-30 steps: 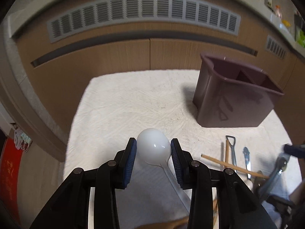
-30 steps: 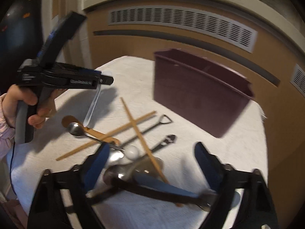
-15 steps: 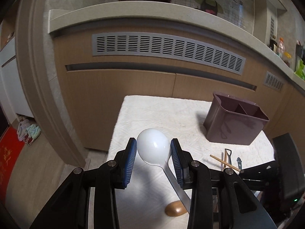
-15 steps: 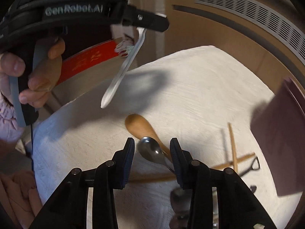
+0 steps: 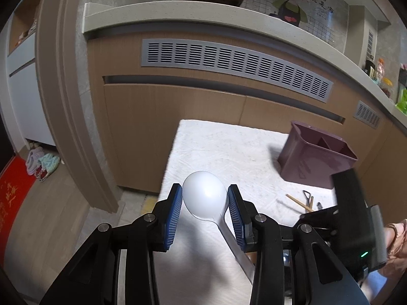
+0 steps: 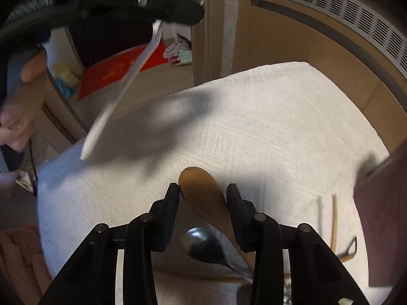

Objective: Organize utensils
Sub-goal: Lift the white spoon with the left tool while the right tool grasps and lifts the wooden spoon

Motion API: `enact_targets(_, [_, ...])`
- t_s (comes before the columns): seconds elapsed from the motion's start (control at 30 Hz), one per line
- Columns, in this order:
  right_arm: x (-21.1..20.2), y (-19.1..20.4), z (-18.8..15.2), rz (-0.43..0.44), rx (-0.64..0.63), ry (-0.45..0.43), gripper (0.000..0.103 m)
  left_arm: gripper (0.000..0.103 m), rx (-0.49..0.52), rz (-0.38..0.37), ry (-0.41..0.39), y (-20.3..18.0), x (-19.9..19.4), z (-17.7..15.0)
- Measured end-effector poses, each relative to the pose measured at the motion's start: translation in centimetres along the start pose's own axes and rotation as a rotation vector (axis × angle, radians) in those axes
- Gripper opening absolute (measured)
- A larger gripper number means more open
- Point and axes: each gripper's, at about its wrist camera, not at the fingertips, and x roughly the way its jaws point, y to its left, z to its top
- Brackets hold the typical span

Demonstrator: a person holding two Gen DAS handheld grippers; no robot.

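White spoon [image 5: 205,194] sits clamped by its bowl in the left gripper [image 5: 205,204], held above the cloth [image 5: 229,152], bowl forward, handle slanting back and down. Right gripper [image 6: 202,204] grips the wooden spoon [image 6: 203,195], bowl forward. Wall writing is unreadable.

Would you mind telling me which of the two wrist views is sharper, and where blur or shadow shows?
Left wrist view: sharp, white spoon crisp with a soft highlight, fisheye bending the counter edge. Right wrist view: softer, the other gripper and its spoon handle smeared, a broad shadow lying across the white cloth.
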Motion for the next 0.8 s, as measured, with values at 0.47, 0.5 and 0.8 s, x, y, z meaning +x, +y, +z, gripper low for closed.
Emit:
enact_targets(0.47, [-14.0, -5.0, -7.6, -0.184, 0.332, -0.227, 0.007, 0.038, 0.137, -0.182, 0.017, -10.2, 0.5, 0.4])
enact_targets(0.5, [-14.1, -5.6, -8.1, -0.179, 0.357, -0.225, 0.007, 0.038, 0.137, -0.188, 0.023, -10.6, 0.6, 0.4])
enact_targets(0.8, [-12.1, -7.0, -8.7, -0.174, 0.38, -0.195, 0.065, 0.038, 0.106, -0.135, 0.038, -9.4, 0.5, -0.2])
